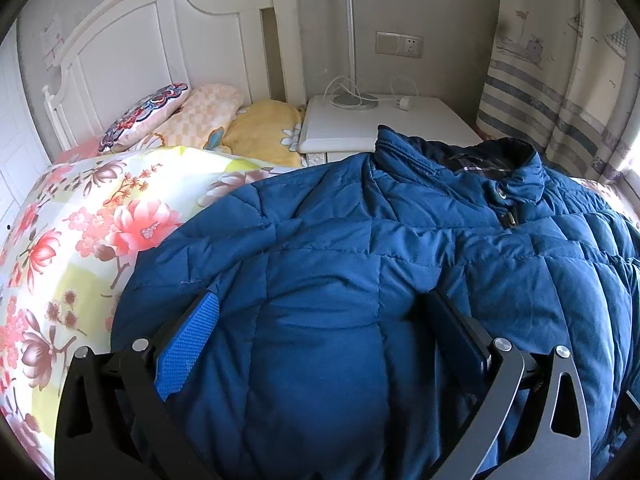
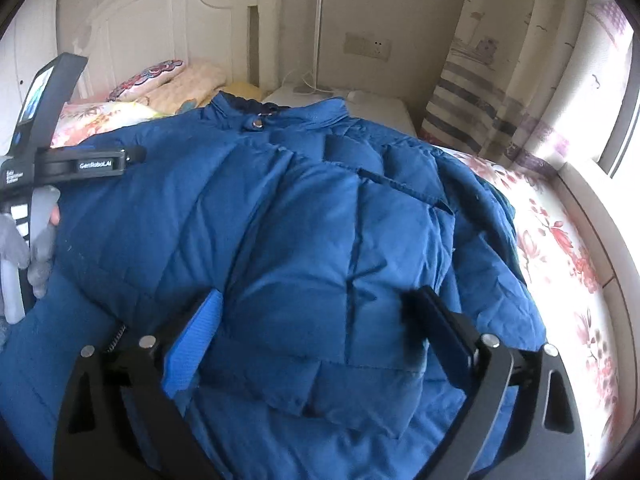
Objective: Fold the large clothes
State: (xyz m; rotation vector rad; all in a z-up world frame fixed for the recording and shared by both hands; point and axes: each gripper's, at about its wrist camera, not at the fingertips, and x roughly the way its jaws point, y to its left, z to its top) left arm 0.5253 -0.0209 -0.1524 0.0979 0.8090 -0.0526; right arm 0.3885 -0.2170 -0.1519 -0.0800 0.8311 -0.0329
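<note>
Blue quilted jacket (image 1: 360, 248) spread on the bed (image 1: 80, 240), collar toward the headboard. Left gripper (image 1: 316, 340) and right gripper (image 2: 316, 332) both released, jaws wide over the padding, pinching nothing. Advised: take a full pinch at the hem, both sides level, before folding upward.

A large navy-blue quilted padded jacket (image 1: 360, 264) lies front-up and spread across the bed, its stand-up collar with dark plaid lining toward the headboard, front closed, puffy panels creased, one side folded inward over the body.
</note>
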